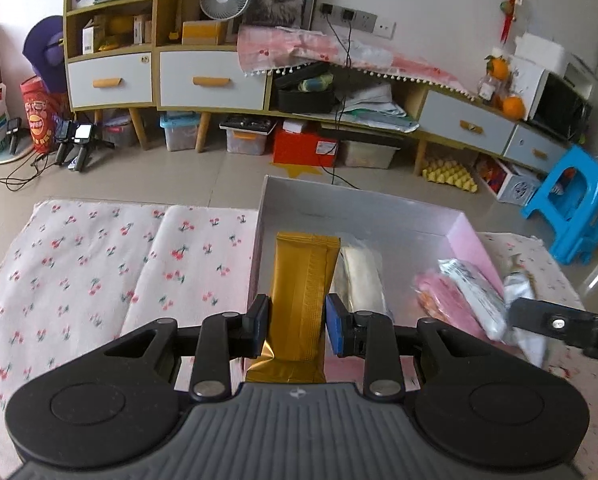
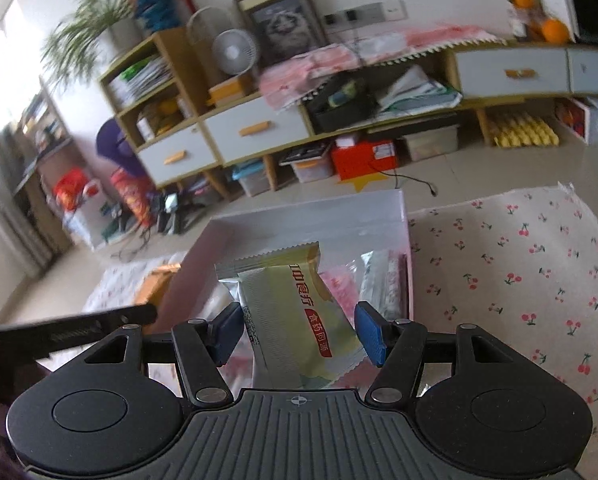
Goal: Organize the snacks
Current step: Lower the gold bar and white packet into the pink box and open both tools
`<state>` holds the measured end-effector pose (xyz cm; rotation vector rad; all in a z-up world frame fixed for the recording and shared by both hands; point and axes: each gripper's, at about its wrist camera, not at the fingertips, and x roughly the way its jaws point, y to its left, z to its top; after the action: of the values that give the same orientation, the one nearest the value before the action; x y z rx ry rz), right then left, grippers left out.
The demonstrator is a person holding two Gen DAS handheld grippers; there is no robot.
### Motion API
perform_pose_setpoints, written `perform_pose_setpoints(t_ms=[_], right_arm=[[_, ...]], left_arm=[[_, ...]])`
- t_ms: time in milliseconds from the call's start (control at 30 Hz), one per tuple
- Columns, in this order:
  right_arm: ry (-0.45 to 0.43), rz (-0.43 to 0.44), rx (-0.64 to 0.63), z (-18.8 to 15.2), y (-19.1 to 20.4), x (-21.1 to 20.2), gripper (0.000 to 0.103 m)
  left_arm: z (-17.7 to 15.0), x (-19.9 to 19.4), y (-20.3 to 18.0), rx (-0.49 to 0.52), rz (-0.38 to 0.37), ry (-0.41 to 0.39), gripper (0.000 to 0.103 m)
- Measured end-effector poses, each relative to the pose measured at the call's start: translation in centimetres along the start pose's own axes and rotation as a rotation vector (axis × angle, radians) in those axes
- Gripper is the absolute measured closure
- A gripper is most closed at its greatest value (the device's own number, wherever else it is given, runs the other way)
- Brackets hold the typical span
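Left wrist view: gold snack bar (image 1: 304, 300) clamped by left gripper (image 1: 297, 322) over box (image 1: 363, 208). Yellow-green snack packet (image 2: 299, 316) gripped by right gripper (image 2: 297, 334), half-spread, packet tilted.

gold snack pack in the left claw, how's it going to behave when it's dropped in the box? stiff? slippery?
The gold snack pack looks fairly stiff: it juts straight from the left claw without sagging. Its glossy foil is probably slippery. Likely light, so it should lie flat in the box.

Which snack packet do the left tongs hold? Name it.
The gold packet, clamped in the left tongs; the silver packet and pink packet lie loose in the box.
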<state>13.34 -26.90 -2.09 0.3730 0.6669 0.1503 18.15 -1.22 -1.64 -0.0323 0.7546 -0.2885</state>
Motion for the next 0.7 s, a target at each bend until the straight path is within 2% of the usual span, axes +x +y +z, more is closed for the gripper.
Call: perform_pose_setpoints(t_ms=[133, 333, 700], right_arm=[[-0.009, 0.001, 0.046, 0.7, -0.6, 0.8, 0.042], [0.002, 0.009, 0.112, 0.8, -0.9, 2.5, 0.042], [0.024, 0.004, 0.132, 0.4, -0.8, 3.8, 0.042]], left_arm=[[0.7, 1.1, -0.4, 0.012, 0.009, -0.002, 0.076], [1.4, 3.0, -1.7, 0.087, 0.035, -0.005, 0.075], [1.4, 4.1, -2.3, 0.143, 0.057, 0.002, 0.075]])
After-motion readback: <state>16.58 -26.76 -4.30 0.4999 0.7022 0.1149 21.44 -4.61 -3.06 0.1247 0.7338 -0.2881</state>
